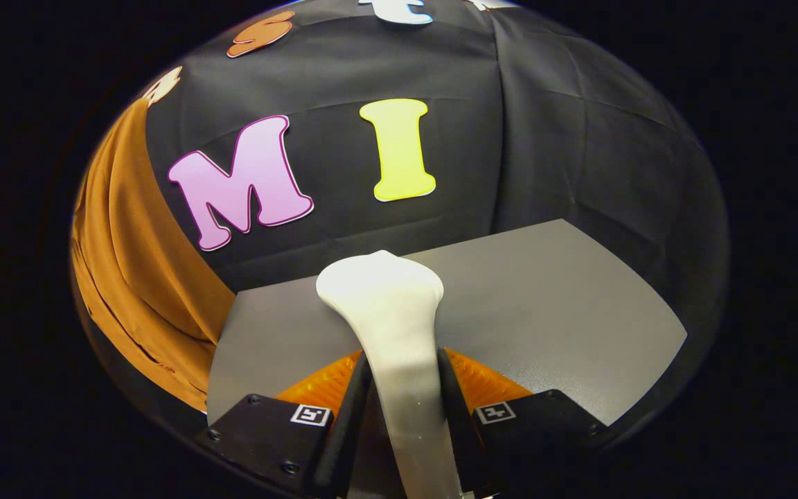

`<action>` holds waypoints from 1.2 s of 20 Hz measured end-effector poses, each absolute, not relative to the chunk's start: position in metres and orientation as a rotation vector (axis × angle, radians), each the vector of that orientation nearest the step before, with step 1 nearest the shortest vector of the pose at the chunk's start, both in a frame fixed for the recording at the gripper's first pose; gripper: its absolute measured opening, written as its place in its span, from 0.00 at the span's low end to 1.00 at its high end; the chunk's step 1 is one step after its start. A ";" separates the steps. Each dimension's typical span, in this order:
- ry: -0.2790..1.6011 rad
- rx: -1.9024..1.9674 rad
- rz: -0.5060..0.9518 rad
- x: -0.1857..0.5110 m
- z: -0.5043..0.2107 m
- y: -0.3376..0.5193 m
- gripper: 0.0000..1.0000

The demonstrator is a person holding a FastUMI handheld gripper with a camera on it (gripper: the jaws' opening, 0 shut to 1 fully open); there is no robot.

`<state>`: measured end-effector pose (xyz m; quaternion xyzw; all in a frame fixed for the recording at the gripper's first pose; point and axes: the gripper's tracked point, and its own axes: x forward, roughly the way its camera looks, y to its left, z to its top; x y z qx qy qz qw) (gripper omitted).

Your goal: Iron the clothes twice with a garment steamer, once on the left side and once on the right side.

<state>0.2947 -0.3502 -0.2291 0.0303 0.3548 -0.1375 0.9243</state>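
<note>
Gripper view, tongs: we see the tongs (pixel 404 388) closed narrow on the handle of the garment steamer (pixel 388 312); both fingers (pixel 350 409) press on it, one on each side.
Gripper view, garment steamer: we see it white and smooth, with a slim handle that runs up between the fingers and widens into a broad head just ahead of them. The head points away from us, toward the wall of the booth.
Gripper view, tabletop: we see a grey tabletop (pixel 544 305) under and beyond the steamer. We cannot tell if the steamer head touches it or is lifted over it.
Gripper view, clothes: we see an orange-brown garment (pixel 136 270) that hangs in folds on the left of the tabletop, well apart from the steamer head. Its lower edge falls beside the left corner of the tabletop.
Gripper view, wall: we see black cloth (pixel 565 138) behind the tabletop, with some creases.
</note>
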 end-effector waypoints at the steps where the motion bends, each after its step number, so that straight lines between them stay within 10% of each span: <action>1: 0.726 0.065 -0.272 0.296 -0.228 -0.349 0.56; 24: 0.258 0.113 -0.158 0.235 -0.090 -0.252 0.50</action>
